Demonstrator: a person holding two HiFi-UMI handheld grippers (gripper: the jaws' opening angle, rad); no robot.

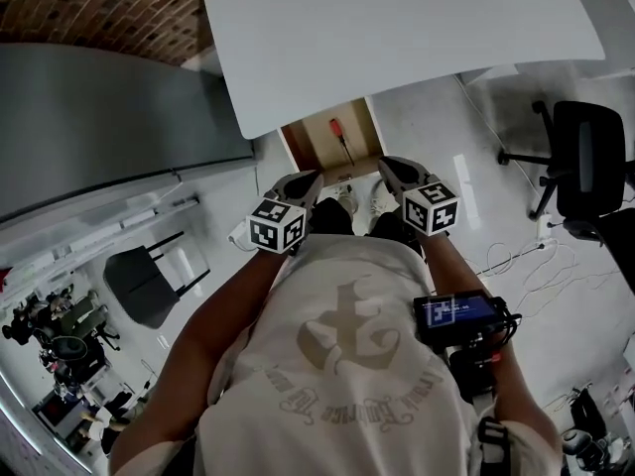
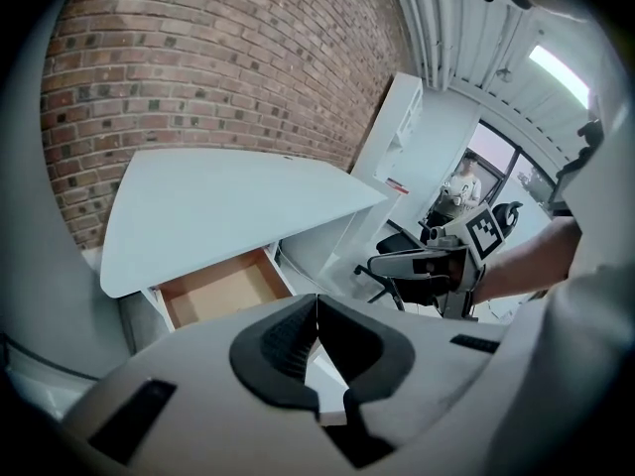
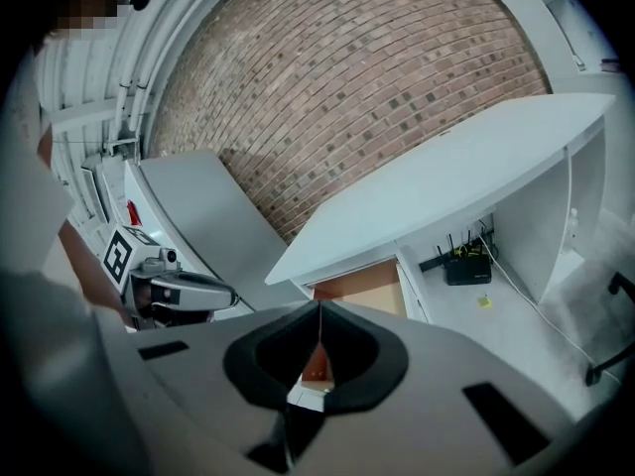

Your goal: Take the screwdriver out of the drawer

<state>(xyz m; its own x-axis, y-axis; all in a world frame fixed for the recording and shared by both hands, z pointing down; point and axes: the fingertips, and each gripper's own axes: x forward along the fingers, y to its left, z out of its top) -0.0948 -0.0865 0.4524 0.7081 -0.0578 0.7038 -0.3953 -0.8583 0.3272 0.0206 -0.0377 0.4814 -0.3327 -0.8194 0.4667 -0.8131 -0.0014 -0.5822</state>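
An open drawer point(image 1: 319, 149) with a wooden bottom sticks out from under the white tabletop point(image 1: 397, 38). In it lies the screwdriver point(image 1: 339, 138), with a red handle and a dark shaft. My left gripper point(image 1: 314, 178) and my right gripper point(image 1: 384, 165) hover side by side just in front of the drawer's front edge, both pointing toward it, both shut and empty. The left gripper view shows the drawer point(image 2: 224, 288) beyond the closed left gripper point(image 2: 317, 300), and no screwdriver shows there. In the right gripper view the drawer point(image 3: 368, 287) lies just past the closed right gripper point(image 3: 319, 307).
A black office chair point(image 1: 587, 157) stands at the right and a grey chair point(image 1: 145, 282) at the left. A grey panel point(image 1: 99, 117) and a brick wall point(image 3: 347, 77) run along the left and back. A router point(image 3: 466, 266) and cables lie under the table.
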